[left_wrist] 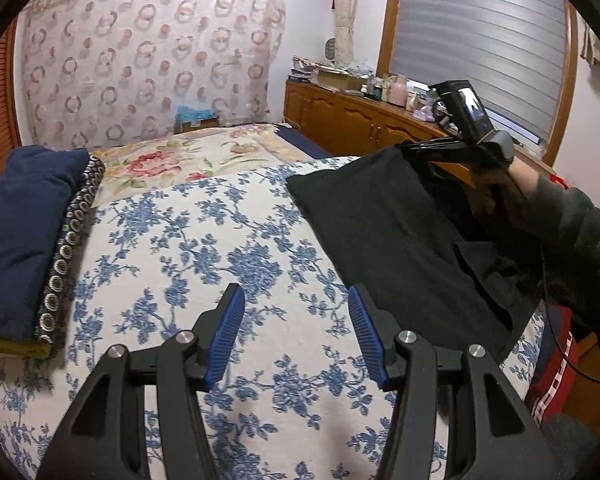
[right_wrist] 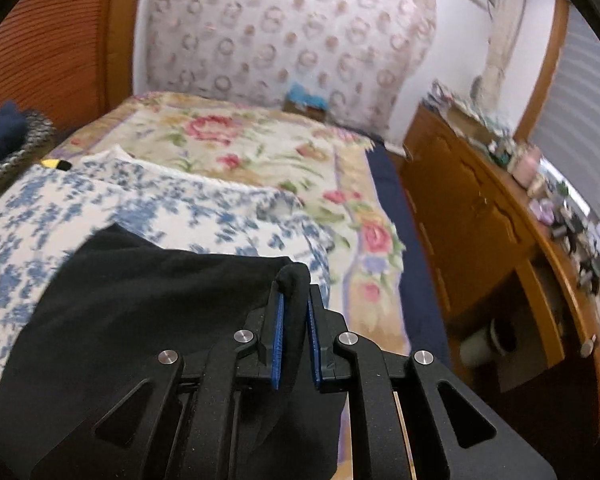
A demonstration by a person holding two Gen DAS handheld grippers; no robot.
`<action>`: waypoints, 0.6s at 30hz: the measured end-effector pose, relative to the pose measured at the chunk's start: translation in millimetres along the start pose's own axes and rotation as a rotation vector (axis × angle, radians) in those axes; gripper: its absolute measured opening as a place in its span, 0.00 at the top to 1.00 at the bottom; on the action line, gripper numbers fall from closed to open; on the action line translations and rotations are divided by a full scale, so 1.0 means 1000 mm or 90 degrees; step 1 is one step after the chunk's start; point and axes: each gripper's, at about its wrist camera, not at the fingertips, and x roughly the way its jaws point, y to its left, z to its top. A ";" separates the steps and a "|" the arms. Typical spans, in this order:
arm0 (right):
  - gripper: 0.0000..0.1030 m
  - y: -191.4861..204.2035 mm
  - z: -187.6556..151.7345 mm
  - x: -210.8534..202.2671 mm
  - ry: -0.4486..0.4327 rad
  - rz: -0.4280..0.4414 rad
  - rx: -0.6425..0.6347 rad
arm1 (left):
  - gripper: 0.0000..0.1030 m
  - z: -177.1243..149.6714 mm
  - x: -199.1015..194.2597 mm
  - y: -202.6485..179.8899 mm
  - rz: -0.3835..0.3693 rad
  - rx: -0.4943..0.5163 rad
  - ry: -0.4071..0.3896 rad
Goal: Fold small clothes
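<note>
Two grippers in play and one black garment [left_wrist: 384, 216] to fold, plus a stack of folded clothes [left_wrist: 24, 236] parked at the left edge of the bed: a navy piece on top, a dark ring-patterned one under it, a sliver of yellow at the bottom. The right gripper [right_wrist: 294, 300] has its blue pads [right_wrist: 279, 340] pressed together on a bunched corner of the black garment, and the cloth hangs from that pinch and drapes down to the left onto the blue-flowered cover [left_wrist: 204, 248]. From the left wrist view you see the same grip from the side: the right gripper [left_wrist: 410, 149] holds the top corner up off the bed, a hand [left_wrist: 500, 192] in a dark sleeve behind it, the garment sloping down toward the bed's right edge. The left gripper [left_wrist: 296, 312] hovers with its jaws spread and nothing between them, only bare flowered cover beneath. The garment's lower hem lies just beside its right-hand finger, whether touching I cannot tell. Plenty of open cover in the middle, between stack and garment. Beyond, a rose-patterned spread [right_wrist: 260, 148] runs to the far wall, and a wooden cabinet [right_wrist: 480, 216] lines the right side.
</note>
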 end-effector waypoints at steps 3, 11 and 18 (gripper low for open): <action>0.92 0.002 -0.004 0.001 -0.002 -0.019 -0.013 | 0.49 0.000 0.002 -0.005 -0.006 0.004 0.003; 0.74 -0.008 -0.001 -0.023 -0.008 -0.044 0.031 | 0.49 -0.002 0.005 -0.019 -0.022 0.016 0.008; 0.52 0.021 -0.030 -0.078 -0.028 0.045 0.015 | 0.49 -0.007 0.010 -0.029 -0.035 0.020 0.016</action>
